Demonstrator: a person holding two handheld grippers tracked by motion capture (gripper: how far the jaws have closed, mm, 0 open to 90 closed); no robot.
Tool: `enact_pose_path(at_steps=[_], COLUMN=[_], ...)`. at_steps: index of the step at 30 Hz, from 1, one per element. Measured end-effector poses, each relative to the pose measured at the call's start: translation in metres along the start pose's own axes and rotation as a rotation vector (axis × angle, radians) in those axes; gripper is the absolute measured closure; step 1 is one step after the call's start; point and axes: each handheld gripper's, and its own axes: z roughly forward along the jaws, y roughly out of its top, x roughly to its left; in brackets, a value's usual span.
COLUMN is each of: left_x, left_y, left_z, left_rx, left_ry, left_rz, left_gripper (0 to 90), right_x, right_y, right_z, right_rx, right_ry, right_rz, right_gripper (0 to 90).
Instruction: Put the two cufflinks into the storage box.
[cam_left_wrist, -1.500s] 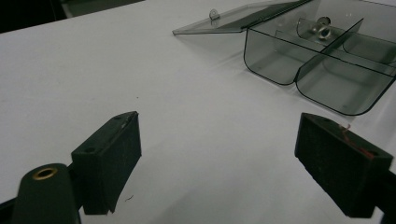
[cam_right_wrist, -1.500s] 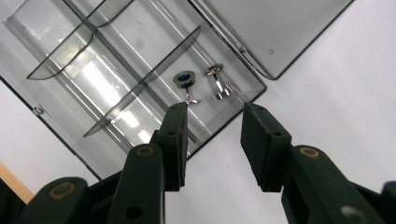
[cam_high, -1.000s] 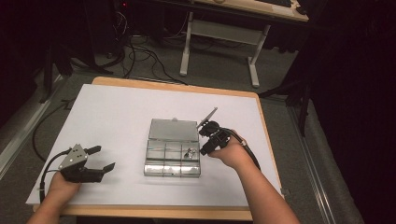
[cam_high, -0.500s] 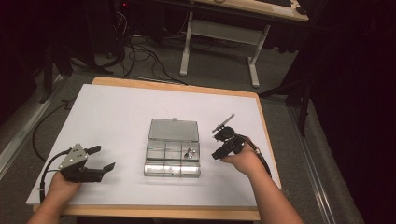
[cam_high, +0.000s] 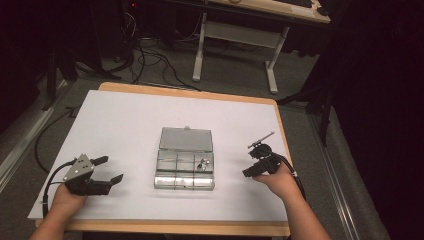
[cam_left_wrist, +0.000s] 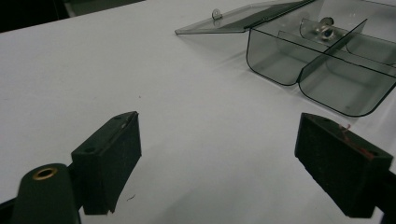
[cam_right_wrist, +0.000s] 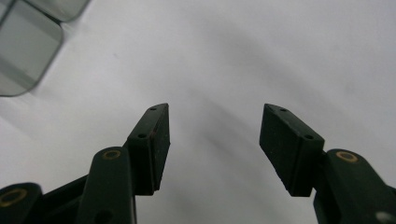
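A clear plastic compartment box (cam_high: 184, 172) lies at the middle of the white table, its lid (cam_high: 186, 138) folded flat behind it. A small metal part (cam_high: 202, 162) rests in a right-hand compartment. In the left gripper view the box (cam_left_wrist: 322, 70) and the metal part (cam_left_wrist: 324, 28) sit ahead to the right. My left gripper (cam_high: 110, 169) rests open on the table left of the box, nothing between its jaws (cam_left_wrist: 219, 140). My right gripper (cam_high: 252, 161) stands open to the right of the box, empty, over bare table (cam_right_wrist: 212, 126).
The white table top (cam_high: 125, 125) has a wooden edge (cam_high: 280, 125) on the right. A corner of the box (cam_right_wrist: 25, 46) shows at the upper left of the right gripper view. Desk legs and cables (cam_high: 150, 65) lie on the floor beyond.
My right gripper has drawn back from the box's right compartment and moved right and toward the table's front. The metal part stays in the compartment. The left gripper has not moved.
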Motion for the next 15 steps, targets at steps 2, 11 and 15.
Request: enact_pose_path(at_steps=[2,11,15], left_x=[0.000,0.000,0.000], left_y=[0.000,0.000,0.000], left_z=[0.000,0.000,-0.001], left_rx=[0.001,-0.005,-0.010], left_ry=[0.001,0.001,0.001], left_rz=[0.000,0.006,0.005], left_gripper=[14.9,14.9,14.9], right_x=[-0.004,-0.013,-0.012], right_y=[-0.005,-0.017,-0.025], right_z=[0.001,-0.004,-0.003], right_rx=[-0.005,-0.111,-0.224], right_ry=[0.001,-0.005,-0.042], right_rz=[0.017,0.050,0.047], right_gripper=[43.5,42.6,41.7])
